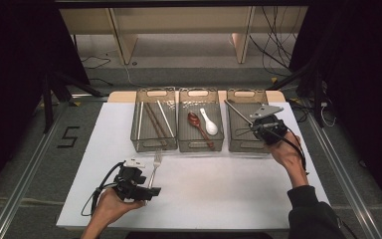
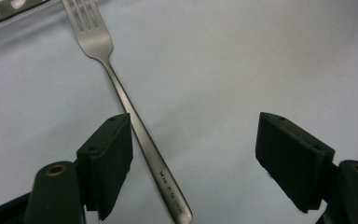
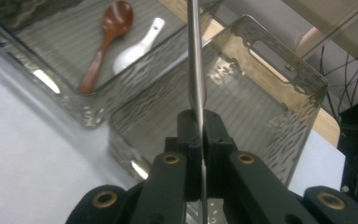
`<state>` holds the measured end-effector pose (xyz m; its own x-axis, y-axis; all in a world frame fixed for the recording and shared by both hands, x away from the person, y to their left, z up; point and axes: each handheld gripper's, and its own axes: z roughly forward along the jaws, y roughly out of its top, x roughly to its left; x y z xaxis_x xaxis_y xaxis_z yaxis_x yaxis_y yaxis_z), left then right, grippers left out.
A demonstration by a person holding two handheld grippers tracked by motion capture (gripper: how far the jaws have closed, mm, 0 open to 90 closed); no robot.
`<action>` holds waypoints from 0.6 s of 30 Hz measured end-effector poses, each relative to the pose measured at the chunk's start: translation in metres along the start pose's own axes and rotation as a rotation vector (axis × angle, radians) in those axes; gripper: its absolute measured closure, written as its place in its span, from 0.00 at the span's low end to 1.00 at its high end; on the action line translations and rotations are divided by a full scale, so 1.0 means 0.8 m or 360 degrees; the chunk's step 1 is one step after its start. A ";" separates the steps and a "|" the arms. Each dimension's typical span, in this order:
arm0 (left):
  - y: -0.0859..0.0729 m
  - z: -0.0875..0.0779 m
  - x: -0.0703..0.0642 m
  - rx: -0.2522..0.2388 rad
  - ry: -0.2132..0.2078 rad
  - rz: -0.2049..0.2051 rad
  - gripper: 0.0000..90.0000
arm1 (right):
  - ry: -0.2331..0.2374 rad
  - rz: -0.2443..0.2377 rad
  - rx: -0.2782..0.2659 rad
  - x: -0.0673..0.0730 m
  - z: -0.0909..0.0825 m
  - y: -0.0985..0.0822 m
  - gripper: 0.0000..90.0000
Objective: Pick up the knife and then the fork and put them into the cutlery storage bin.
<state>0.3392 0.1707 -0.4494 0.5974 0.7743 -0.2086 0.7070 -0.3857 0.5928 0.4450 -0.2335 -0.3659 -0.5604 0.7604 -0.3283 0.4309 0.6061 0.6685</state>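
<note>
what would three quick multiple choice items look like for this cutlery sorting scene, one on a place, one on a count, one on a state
1. Where does the fork lie?
A. in the left bin
B. on the white table, in front of the left bin
C. in the right bin

2. How many spoons are in the middle bin?
A. one
B. two
C. four

3. How do the jaws of the left gripper stand?
A. open, with the fork's handle between them
B. clamped on a spoon
C. shut on nothing

Answers:
1 B, the high view shows the fork on the table just short of the left bin.
2 B, a brown spoon and a white spoon lie there.
3 A, the left gripper view shows the pads wide apart and the handle beside one pad, not pressed.
</note>
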 end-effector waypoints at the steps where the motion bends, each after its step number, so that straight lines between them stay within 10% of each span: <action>1: -0.001 0.000 0.000 -0.0002 0.0003 -0.0001 0.29 | -0.0005 0.0017 0.0009 -0.003 0.002 0.001 0.99; 18: -0.013 0.001 -0.002 -0.0039 0.0052 -0.0031 0.25 | -0.0009 0.0336 0.0160 -0.042 0.051 0.014 0.99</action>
<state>0.3312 0.1728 -0.4558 0.5705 0.7978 -0.1951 0.7088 -0.3581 0.6078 0.4973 -0.2432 -0.3747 -0.4466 0.8738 -0.1923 0.6064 0.4537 0.6530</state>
